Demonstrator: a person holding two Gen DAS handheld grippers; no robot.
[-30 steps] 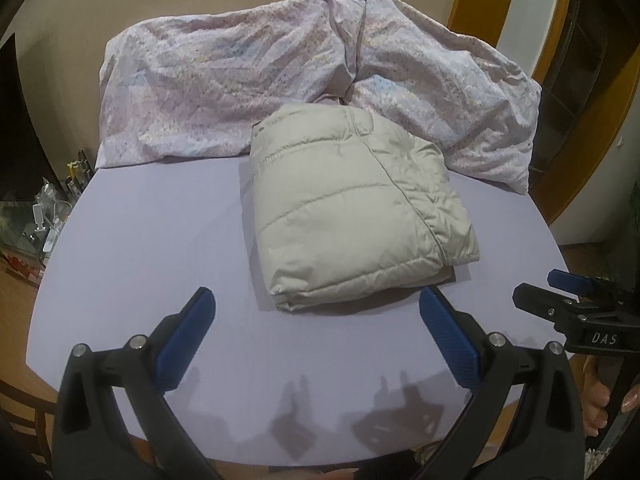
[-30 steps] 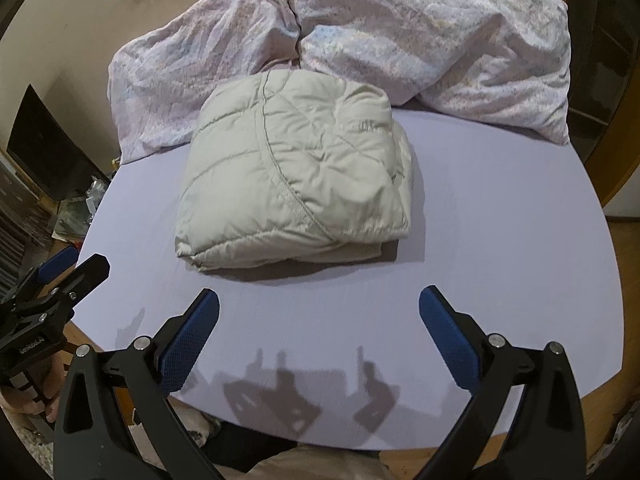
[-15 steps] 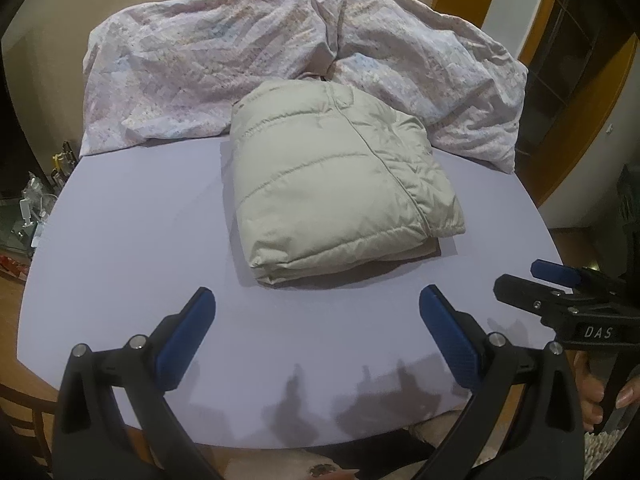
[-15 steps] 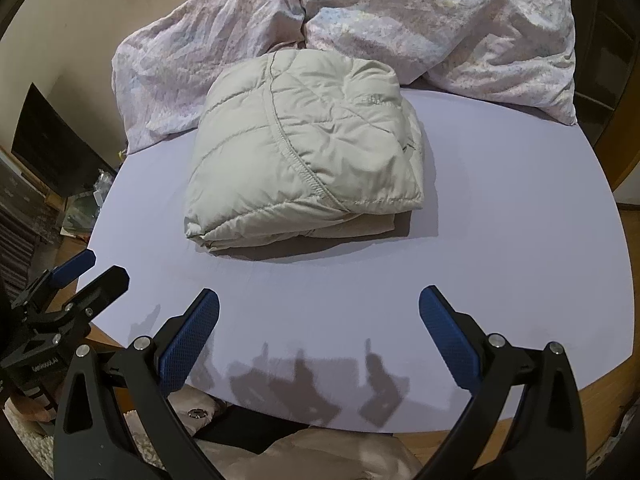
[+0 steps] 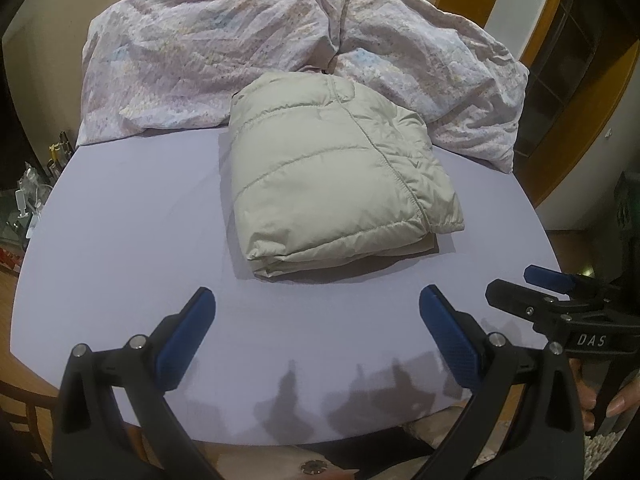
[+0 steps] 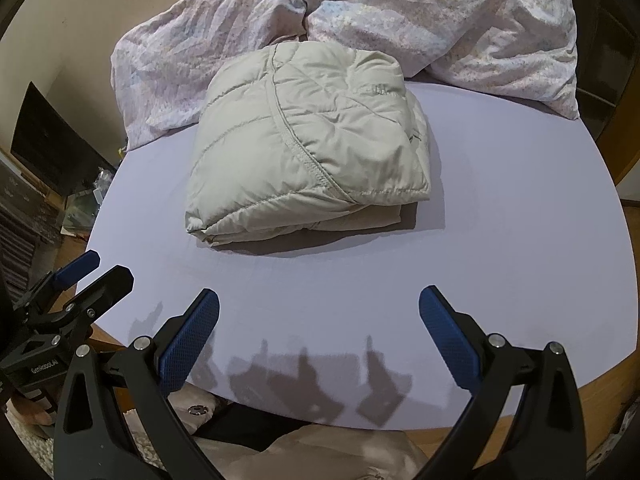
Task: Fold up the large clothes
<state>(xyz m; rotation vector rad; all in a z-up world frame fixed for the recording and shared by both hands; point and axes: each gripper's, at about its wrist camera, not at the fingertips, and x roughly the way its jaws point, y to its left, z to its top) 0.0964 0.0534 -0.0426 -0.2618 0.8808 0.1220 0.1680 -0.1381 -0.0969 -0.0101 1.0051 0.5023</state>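
A beige quilted puffer jacket [image 5: 336,176] [image 6: 308,140] lies folded into a thick rectangular bundle on the lavender table [image 5: 120,232] [image 6: 520,220]. My left gripper [image 5: 316,312] hovers open over the near edge of the table, short of the bundle, with nothing between its blue pads. My right gripper [image 6: 318,312] is likewise open and empty, held back from the jacket. The right gripper [image 5: 532,290] shows at the right edge of the left wrist view, and the left gripper [image 6: 96,272] at the left edge of the right wrist view.
A crumpled floral duvet [image 5: 240,52] [image 6: 440,20] is heaped along the far side of the table, touching the jacket's back edge. Clutter [image 5: 28,200] stands beyond the left edge. A wooden door frame [image 5: 580,100] rises at right. Beige cloth [image 6: 320,456] lies below the near edge.
Both grippers have drawn back toward the near edge of the table, so more of the tabletop shows in front of the jacket. The folded jacket has not moved.
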